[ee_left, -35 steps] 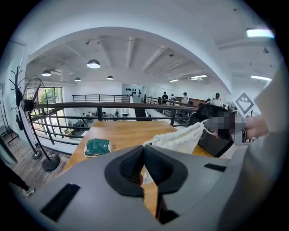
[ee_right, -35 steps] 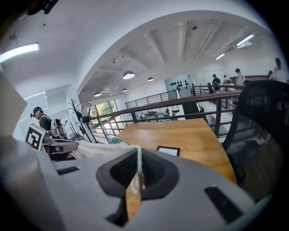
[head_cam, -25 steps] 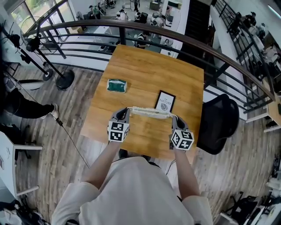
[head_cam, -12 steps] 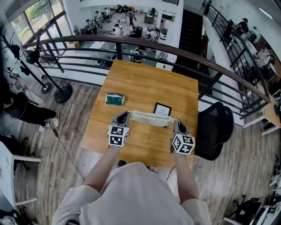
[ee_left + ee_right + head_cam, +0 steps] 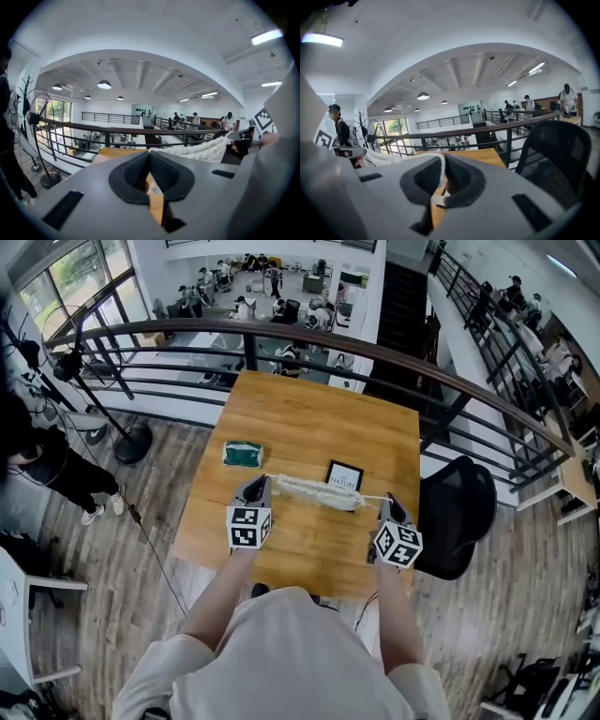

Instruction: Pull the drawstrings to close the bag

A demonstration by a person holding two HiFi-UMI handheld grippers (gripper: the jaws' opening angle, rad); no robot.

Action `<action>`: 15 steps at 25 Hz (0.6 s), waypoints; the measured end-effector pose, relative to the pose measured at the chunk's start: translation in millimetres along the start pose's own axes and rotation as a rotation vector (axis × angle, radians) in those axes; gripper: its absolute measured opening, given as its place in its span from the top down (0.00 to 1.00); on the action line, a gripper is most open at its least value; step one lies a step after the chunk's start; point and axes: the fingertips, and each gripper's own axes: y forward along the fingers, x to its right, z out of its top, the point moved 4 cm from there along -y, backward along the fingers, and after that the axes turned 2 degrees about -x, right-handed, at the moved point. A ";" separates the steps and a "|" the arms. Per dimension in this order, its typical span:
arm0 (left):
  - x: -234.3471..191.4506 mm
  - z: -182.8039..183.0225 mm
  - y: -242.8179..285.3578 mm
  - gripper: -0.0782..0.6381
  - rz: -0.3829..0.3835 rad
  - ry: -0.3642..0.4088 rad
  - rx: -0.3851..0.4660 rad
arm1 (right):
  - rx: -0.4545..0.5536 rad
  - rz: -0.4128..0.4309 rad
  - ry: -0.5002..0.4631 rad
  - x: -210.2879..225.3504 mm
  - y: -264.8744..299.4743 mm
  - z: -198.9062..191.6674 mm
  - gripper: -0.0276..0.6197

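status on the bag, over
Left gripper and right gripper shut on drawstrings. Bag bunched, taut between them over table. Nothing in the way.

Wooden table (image 5: 319, 418) by a dark curved railing (image 5: 309, 332). On it: green pouch-like item (image 5: 243, 455) at left, black-framed card (image 5: 345, 473) near centre, well apart. Black chair (image 5: 461, 512) at the table's right edge. Round-base stand (image 5: 133, 441) and a person (image 5: 42, 465) on the plank floor (image 5: 112, 559) at left.

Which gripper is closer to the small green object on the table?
Left. The left gripper hangs just on the person's side of the green object; the right gripper is beyond the white bag's other end.
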 end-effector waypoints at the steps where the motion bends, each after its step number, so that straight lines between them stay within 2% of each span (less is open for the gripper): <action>1: -4.0 -0.8 -0.6 0.90 -0.005 -0.013 -0.003 | -0.002 -0.001 0.013 4.5 -0.4 0.0 0.96; 4: -4.7 0.5 -1.4 0.90 -0.016 0.019 -0.007 | -0.017 0.003 -0.015 5.2 -1.0 -2.3 0.96; 9: -8.6 3.8 -0.1 0.90 -0.006 0.004 -0.003 | -0.029 0.003 -0.021 5.4 -0.9 -6.7 0.96; 15: -23.9 0.8 2.0 0.90 0.037 -0.031 -0.013 | -0.029 -0.069 0.017 34.8 -3.9 -8.6 0.96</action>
